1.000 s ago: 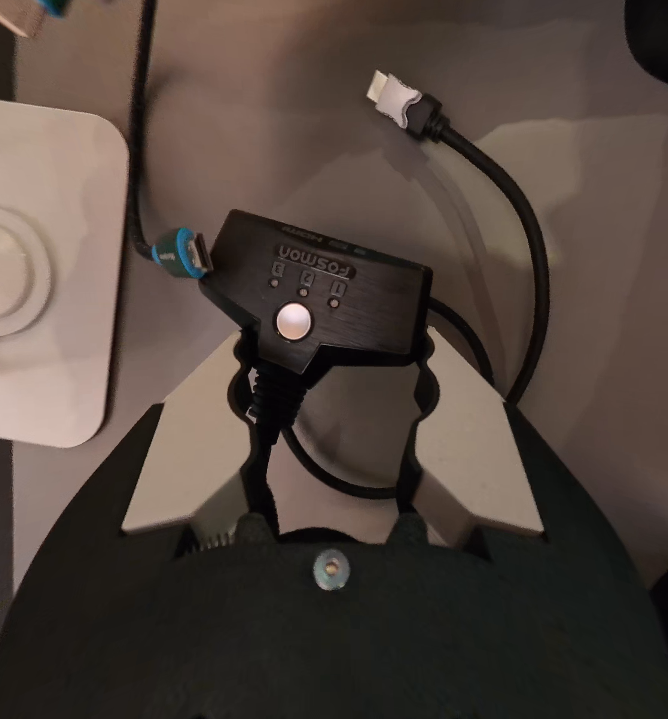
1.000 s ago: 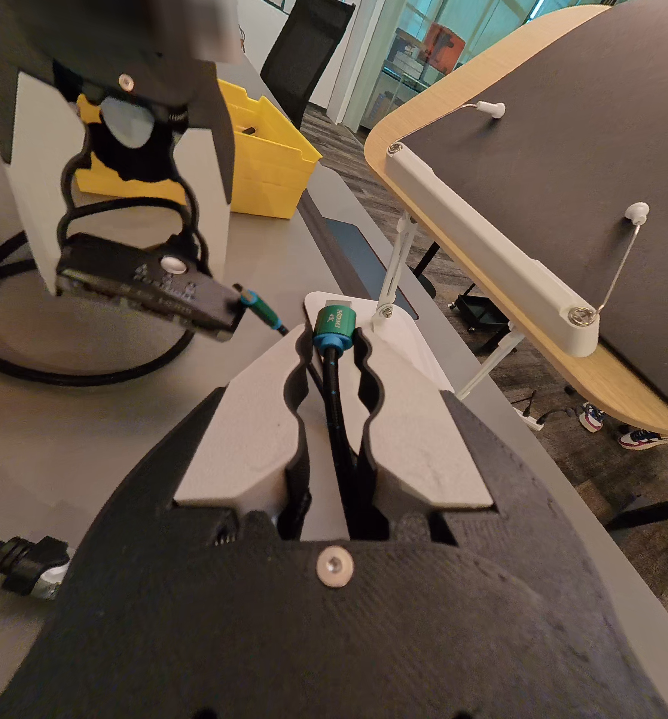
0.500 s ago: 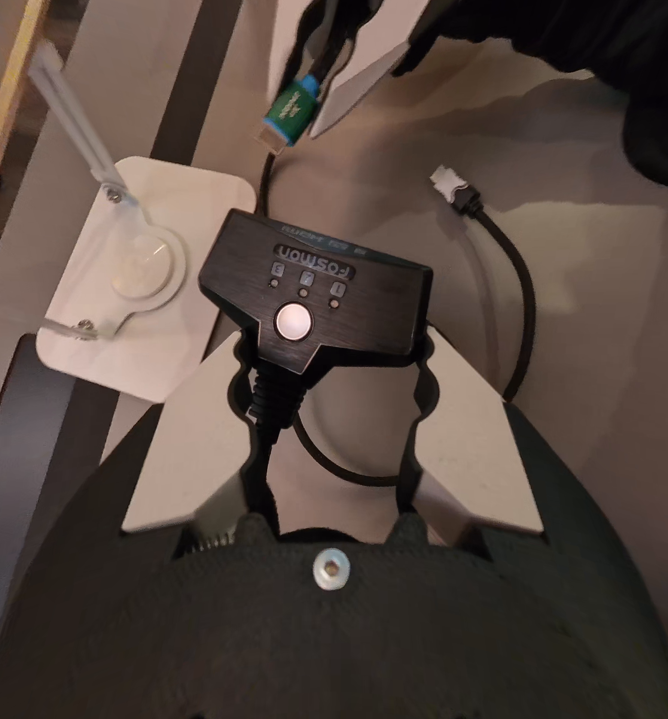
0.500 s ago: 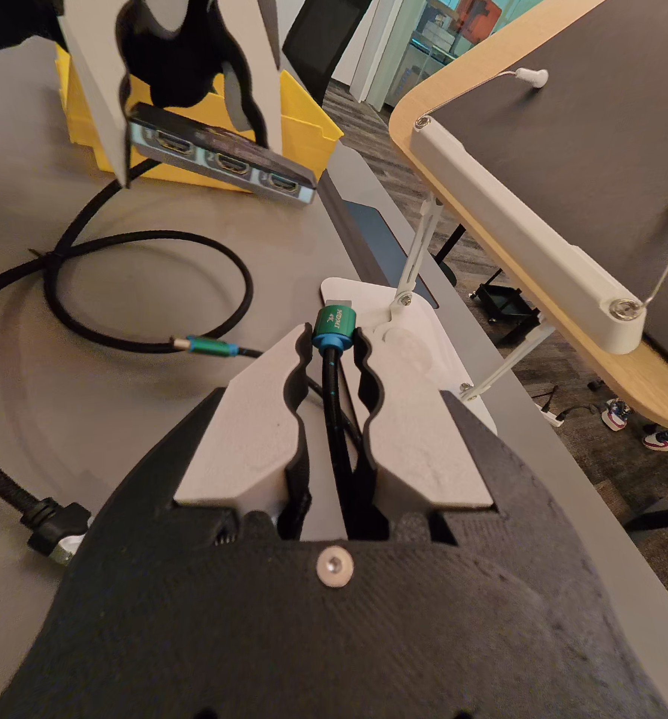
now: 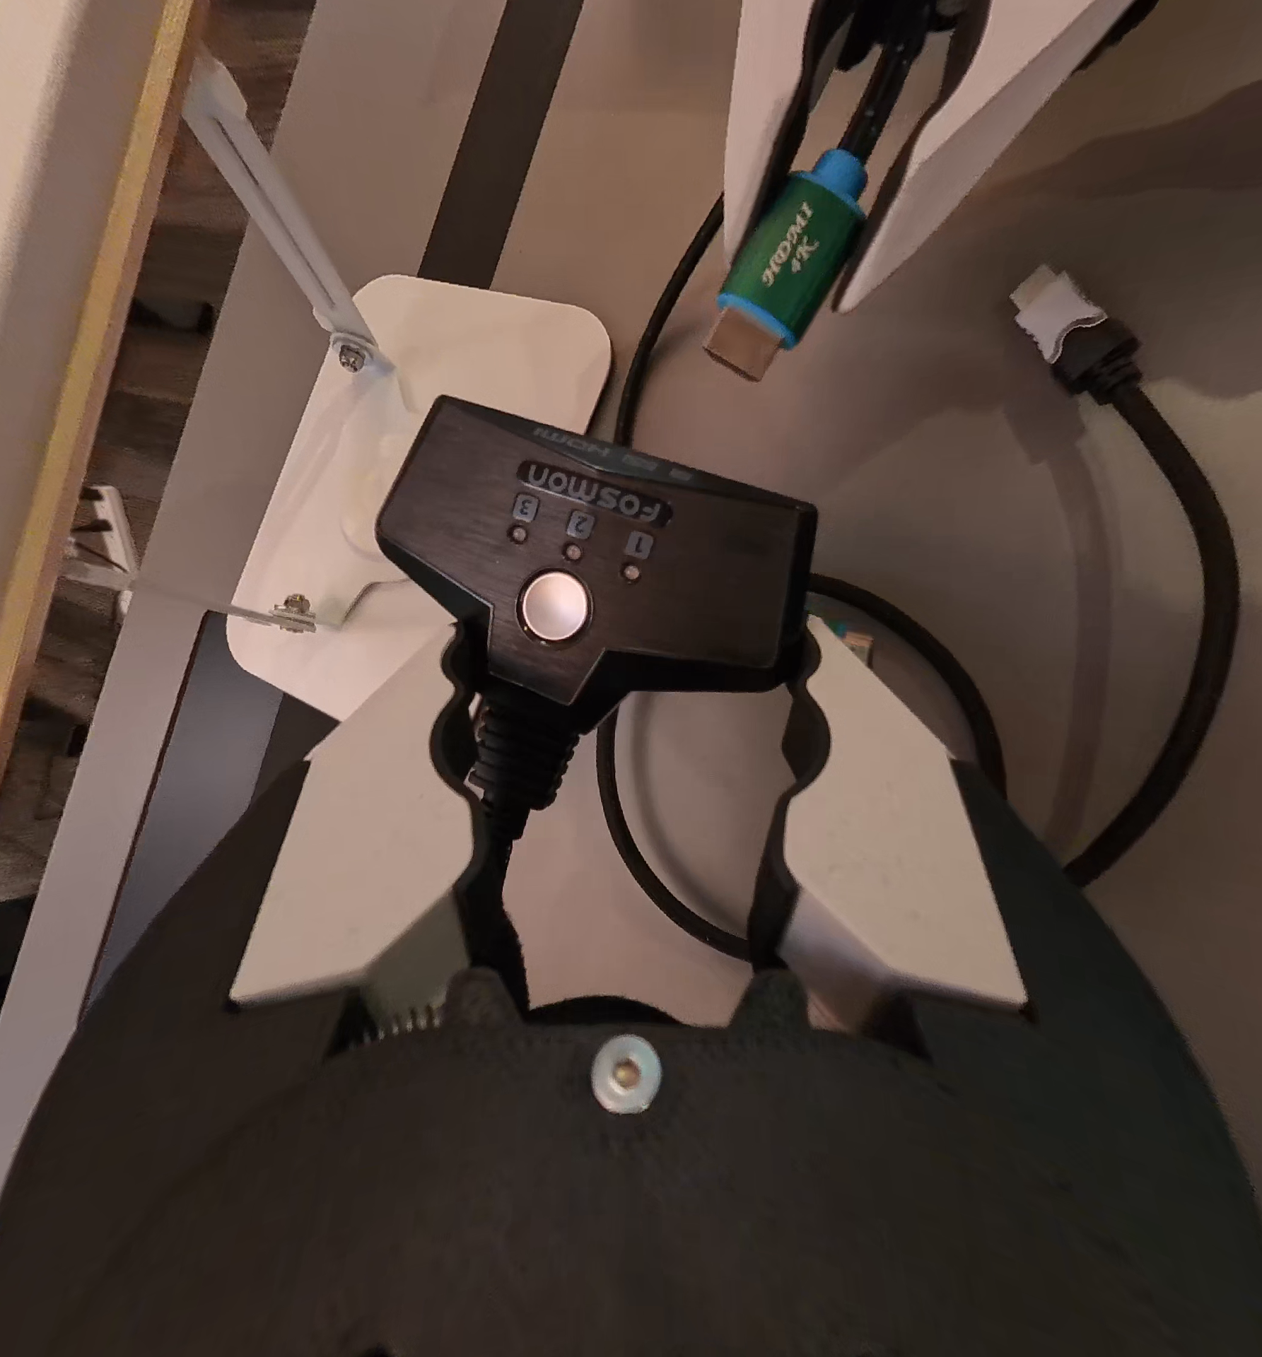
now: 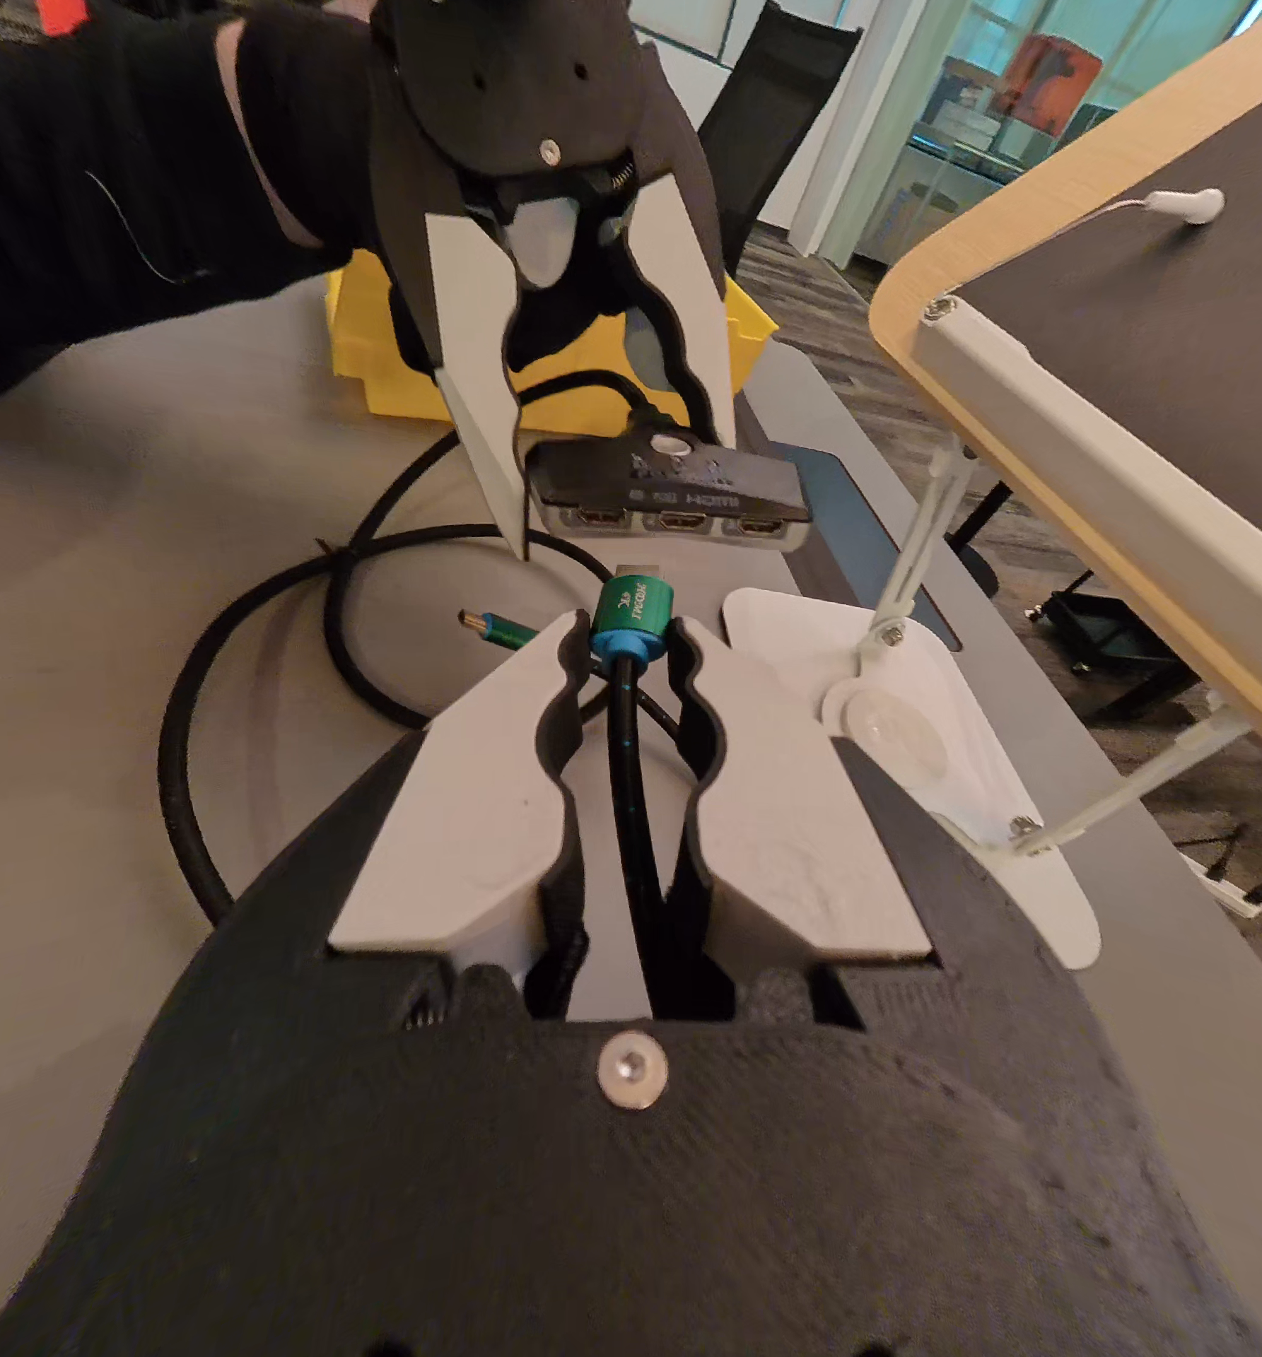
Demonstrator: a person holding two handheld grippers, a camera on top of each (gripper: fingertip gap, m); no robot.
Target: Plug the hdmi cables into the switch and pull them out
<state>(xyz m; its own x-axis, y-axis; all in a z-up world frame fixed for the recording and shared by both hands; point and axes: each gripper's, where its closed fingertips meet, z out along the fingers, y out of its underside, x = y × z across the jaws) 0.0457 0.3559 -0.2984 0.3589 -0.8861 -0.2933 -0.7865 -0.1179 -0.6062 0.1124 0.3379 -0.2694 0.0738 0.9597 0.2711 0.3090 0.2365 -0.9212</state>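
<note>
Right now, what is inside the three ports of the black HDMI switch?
All three ports of the black HDMI switch look empty. The green plug in the right gripper is still outside. Deeper inside cannot be seen.

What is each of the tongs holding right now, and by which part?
The left tongs clamp the black HDMI switch by its rear sides, near its cable. The right tongs grip the green HDMI plug at its blue collar.

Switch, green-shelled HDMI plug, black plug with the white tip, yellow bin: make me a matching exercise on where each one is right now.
1. switch
2. green-shelled HDMI plug
3. black plug with white tip
4. yellow bin

A. lying loose on the table
B. in the right hand-held gripper
C. behind the left hand-held gripper
D. in the left hand-held gripper

Pairs: 1-D, 2-B, 3-A, 4-C
</note>
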